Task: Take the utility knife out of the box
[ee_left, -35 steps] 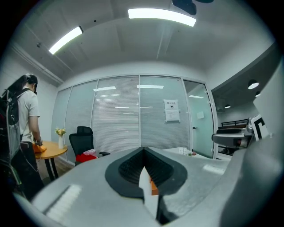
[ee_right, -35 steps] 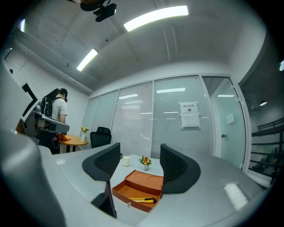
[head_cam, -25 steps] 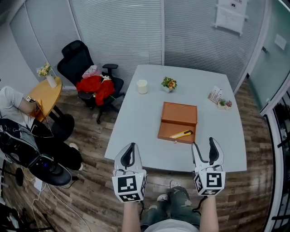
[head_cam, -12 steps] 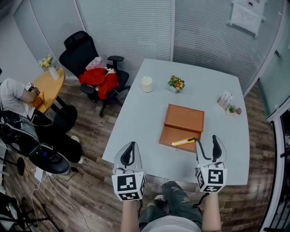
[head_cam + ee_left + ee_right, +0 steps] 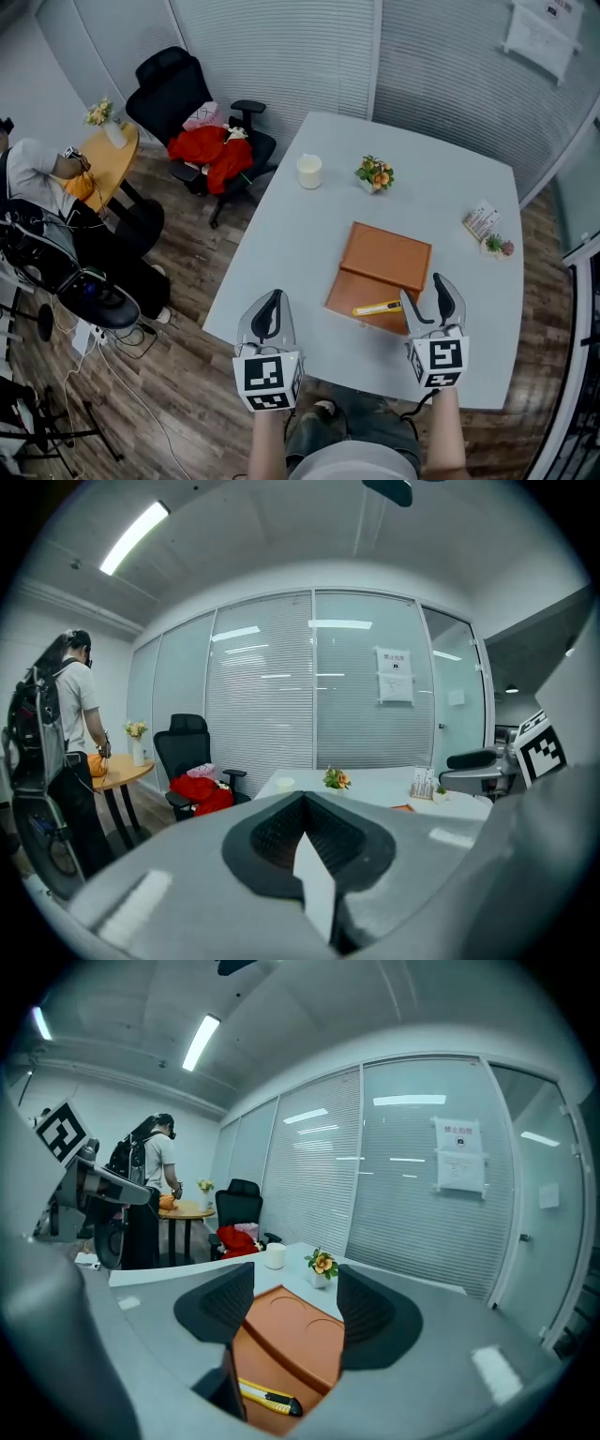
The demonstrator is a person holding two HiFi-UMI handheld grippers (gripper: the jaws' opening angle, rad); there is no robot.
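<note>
An orange box (image 5: 382,272) lies open on the pale table (image 5: 281,253), its lid folded flat away from me. The yellow utility knife (image 5: 377,307) rests in the near half of the box. My right gripper (image 5: 427,302) is open just right of the knife, above the box's near right corner and holding nothing. In the right gripper view the knife (image 5: 267,1398) lies low between the parted pads, with the box (image 5: 291,1344) beyond. My left gripper (image 5: 270,319) hangs shut over the table's near edge, left of the box; its pads (image 5: 281,832) meet with nothing between.
A white cup (image 5: 308,172), a small flower pot (image 5: 375,174) and a card stand with a tiny plant (image 5: 487,228) sit on the far part of the table. A black chair with red cloth (image 5: 206,150) stands left; a person (image 5: 37,178) is at a round wooden table.
Both grippers have come forward toward the table. The right one now reaches the box's near right corner beside the knife. Jaw states are unchanged.
</note>
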